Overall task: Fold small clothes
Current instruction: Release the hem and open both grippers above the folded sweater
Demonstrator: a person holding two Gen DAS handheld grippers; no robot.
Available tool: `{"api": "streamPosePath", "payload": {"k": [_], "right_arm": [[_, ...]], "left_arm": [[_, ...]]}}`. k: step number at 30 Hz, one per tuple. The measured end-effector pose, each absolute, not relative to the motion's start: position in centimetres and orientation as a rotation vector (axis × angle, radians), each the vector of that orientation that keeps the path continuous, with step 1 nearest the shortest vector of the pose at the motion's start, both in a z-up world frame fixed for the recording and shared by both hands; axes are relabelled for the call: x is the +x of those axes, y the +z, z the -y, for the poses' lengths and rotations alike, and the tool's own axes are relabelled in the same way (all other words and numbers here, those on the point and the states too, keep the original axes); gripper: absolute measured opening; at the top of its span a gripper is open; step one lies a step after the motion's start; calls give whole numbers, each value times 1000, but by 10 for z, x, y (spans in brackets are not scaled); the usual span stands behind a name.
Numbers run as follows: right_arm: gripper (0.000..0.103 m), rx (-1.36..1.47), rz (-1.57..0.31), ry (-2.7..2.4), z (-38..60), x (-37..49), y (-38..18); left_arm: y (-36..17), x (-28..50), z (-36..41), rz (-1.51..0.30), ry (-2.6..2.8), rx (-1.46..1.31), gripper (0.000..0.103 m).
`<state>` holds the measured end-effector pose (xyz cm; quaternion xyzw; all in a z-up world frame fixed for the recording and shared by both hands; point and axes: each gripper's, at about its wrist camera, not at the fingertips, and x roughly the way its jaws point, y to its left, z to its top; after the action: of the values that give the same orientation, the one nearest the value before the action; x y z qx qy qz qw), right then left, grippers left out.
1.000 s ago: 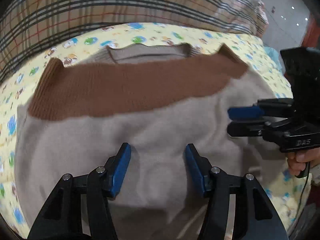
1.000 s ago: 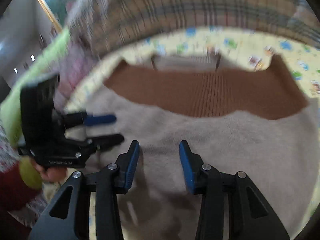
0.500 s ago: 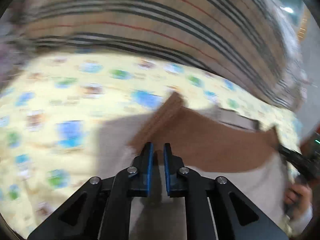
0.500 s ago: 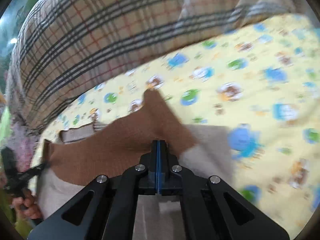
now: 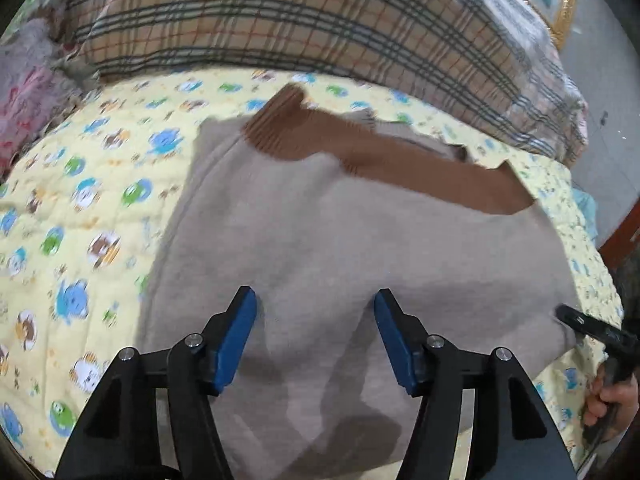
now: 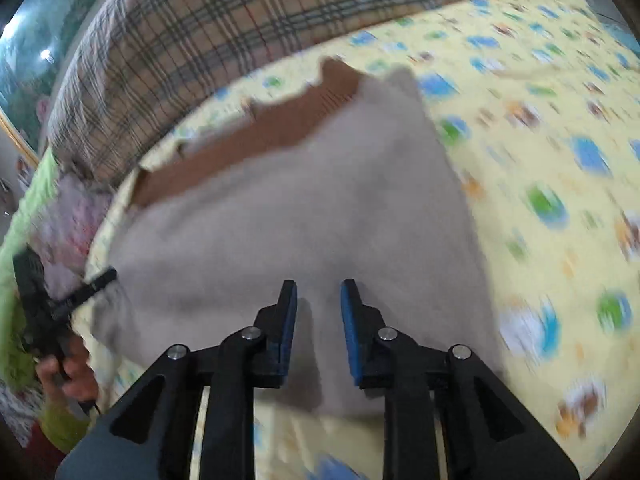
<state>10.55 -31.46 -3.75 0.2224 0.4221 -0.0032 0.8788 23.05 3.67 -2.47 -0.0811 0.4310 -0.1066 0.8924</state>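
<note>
A small beige knit sweater with a brown ribbed band along its far edge lies flat on a yellow cartoon-print quilt. My left gripper is open and empty over the sweater's near part. My right gripper is open and empty, its jaws narrower, over the sweater's near right part. The brown band shows at the far edge. Each gripper shows at the edge of the other's view, the right one and the left one.
A plaid pillow or blanket lies beyond the sweater. Pink fabric sits at the far left. A green cloth lies along the bed's left side. The quilt stretches out to the right.
Half a second ago both grippers were shut at the brown band's corners. Now both are open and have pulled back over the sweater's near part.
</note>
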Motion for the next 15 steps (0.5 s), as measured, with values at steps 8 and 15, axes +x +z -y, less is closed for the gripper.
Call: {"api": "streamPosePath", "payload": {"k": [8,15], "right_arm": [[24,461,-828,-107,333,61,-25],[35,432,-757,-83,315,42,-5]], "left_arm": [[-23,209,-73,-920,-116,-161,64],[-10,158,-93,-920,-98,-293,68]]}}
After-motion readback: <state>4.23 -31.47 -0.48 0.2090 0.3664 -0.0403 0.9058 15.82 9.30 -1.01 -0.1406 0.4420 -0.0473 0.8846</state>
